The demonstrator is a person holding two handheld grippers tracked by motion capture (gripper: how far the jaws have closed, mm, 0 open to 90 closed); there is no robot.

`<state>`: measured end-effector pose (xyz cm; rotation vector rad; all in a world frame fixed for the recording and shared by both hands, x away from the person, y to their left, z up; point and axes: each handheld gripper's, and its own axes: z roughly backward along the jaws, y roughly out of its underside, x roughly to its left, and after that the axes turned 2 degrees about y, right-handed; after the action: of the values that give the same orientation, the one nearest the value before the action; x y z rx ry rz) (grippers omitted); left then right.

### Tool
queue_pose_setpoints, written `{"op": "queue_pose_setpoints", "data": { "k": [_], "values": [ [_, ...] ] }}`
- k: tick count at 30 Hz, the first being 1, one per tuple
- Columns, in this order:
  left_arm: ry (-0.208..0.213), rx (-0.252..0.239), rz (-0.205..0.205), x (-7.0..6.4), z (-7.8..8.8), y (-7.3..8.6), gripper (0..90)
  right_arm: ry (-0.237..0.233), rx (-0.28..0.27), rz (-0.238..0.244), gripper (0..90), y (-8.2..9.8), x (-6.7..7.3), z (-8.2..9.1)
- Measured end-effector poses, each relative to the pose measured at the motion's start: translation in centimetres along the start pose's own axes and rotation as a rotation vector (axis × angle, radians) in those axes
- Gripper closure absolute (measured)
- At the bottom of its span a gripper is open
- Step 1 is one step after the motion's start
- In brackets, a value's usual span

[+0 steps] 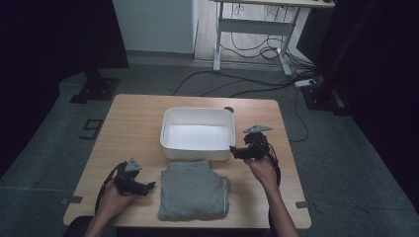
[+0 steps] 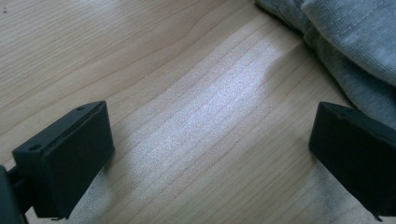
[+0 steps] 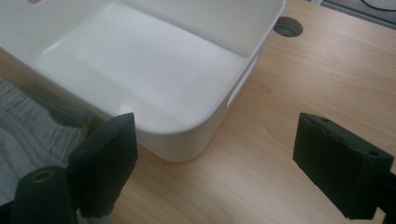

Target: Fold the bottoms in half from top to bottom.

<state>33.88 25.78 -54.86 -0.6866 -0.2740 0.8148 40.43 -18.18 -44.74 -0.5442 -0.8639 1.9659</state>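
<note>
A folded grey garment (image 1: 193, 191) lies on the wooden table (image 1: 133, 123), just in front of a white empty bin (image 1: 197, 134). My left gripper (image 1: 148, 186) rests low at the garment's left edge, open, with bare wood between its jaws (image 2: 205, 149); the grey garment (image 2: 345, 42) shows at the upper right of the left gripper view. My right gripper (image 1: 233, 153) hovers by the bin's near right corner, open with nothing between its jaws (image 3: 215, 158). The white bin (image 3: 187, 60) and a strip of the garment (image 3: 32, 130) sit ahead of it.
A round cable hole (image 3: 287, 26) sits in the table behind the bin's far right corner. Bare wood lies to the right of the bin and along the table's left side. Cables run over the floor behind the table (image 1: 237, 81).
</note>
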Motion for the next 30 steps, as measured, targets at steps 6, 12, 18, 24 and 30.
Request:
{"op": "queue_pose_setpoints", "data": {
  "k": [6,12,18,24,30],
  "values": [
    [0.004,0.002,-0.004,0.1,0.1,0.1,0.0,-0.006,-0.007,-0.007,7.4,1.7,0.1,1.5],
    [0.003,0.002,-0.004,0.1,0.1,0.1,0.0,0.003,-0.015,-0.029,0.0,4.0,0.1,2.3],
    [0.004,0.002,-0.003,0.1,0.1,0.1,0.0,0.01,-0.005,-0.032,0.0,6.1,0.3,2.4],
    [0.003,-0.002,0.001,0.1,0.1,0.1,0.0,0.005,0.008,-0.051,0.0,8.2,0.4,2.3],
    [0.0,0.0,0.002,0.0,0.1,0.1,0.0,-0.004,0.039,-0.065,0.0,10.5,0.8,1.3]
  ]
}}
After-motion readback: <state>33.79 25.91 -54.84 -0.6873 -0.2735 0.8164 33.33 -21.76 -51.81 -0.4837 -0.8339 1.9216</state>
